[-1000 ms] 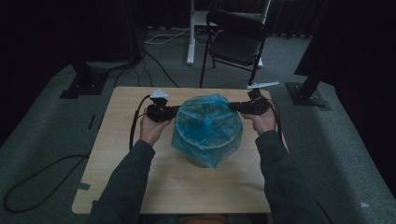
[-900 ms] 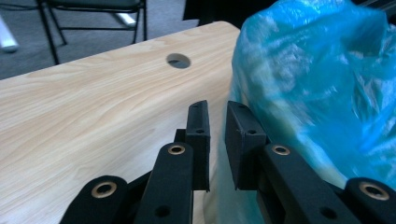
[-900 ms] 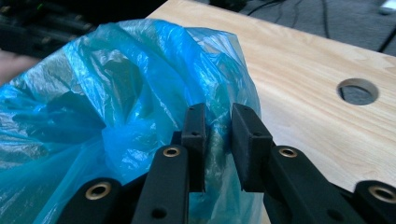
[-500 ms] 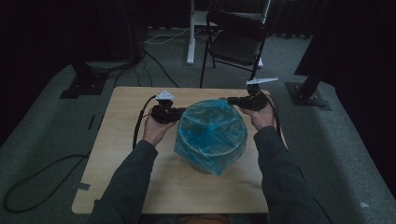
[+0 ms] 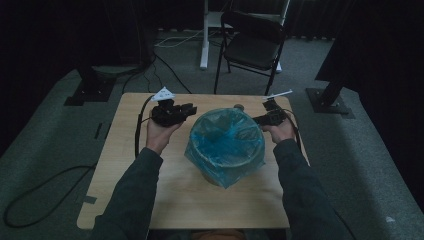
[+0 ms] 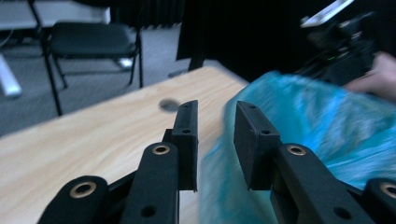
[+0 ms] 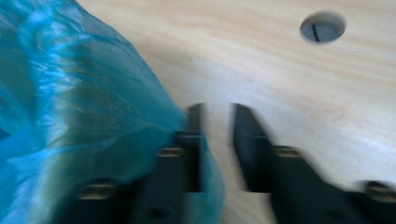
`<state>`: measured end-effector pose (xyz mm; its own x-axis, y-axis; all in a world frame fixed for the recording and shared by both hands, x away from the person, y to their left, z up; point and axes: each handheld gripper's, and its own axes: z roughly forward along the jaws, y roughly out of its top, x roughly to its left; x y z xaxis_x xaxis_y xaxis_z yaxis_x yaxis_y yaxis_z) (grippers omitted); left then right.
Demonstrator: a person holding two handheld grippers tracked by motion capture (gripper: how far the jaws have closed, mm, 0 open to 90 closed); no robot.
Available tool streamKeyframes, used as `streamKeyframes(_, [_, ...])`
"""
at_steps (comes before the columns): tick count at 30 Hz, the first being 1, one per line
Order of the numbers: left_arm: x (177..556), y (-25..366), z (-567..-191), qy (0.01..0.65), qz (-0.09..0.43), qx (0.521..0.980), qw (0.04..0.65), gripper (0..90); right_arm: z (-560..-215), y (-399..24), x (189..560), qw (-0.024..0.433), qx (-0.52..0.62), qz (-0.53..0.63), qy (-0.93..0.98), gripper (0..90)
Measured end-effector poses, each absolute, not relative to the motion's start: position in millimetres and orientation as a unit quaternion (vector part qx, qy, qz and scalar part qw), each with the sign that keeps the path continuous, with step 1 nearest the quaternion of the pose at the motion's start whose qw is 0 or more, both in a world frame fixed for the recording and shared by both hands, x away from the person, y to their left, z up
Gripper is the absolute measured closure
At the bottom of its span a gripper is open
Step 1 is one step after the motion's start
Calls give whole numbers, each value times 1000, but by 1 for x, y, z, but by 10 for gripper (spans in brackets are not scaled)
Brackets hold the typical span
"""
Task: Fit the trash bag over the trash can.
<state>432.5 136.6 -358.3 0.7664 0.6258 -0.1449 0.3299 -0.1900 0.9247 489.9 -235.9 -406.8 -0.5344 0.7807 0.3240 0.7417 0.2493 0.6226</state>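
Wooden table (image 5: 150,200) first: it carries everything, and in the middle of it stands a round bin (image 5: 226,150) dressed in a thin blue plastic bag (image 5: 225,140), the film draped over the rim and hanging loose down the sides. I judge that bag light, soft and slippery, easy to tear or to pull off the rim if I tug hard. The best hold is a pinch on the slack film just below the rim, on opposite sides, never on the bin wall itself.

My left gripper (image 5: 189,108) hovers beside the bag's left edge, jaws parted after just opening, nothing pressed between them. My right gripper (image 5: 257,120) sits at the bag's right edge, its jaws also just opened and apart.

From above I see both hands flanking the bin. The left gripper view adds that the film (image 6: 299,116) lies just beyond the jaws, blurred, not clamped. The right gripper view shows film (image 7: 70,116) bunched against one jaw, the gap bare, and a small round hole (image 7: 322,27) in the tabletop.
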Motion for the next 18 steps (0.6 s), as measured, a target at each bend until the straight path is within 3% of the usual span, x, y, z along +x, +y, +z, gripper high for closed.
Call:
streamKeyframes(1, [430,133,-355,302,133,765,553,677,-403,-240,487,34,483,388,784,584])
streamKeyframes(5, [417,106,-342,235,134,808,524,643,-391,-253,471,74,490,423,759,510])
streamKeyframes(12, [400,33,-332,107,121,895,416,625,-385,-270,453,94,481,453,745,486])
streamKeyframes(18, [397,-23,-345,55,132,944,298,609,-390,-272,450,93,480,447,749,485])
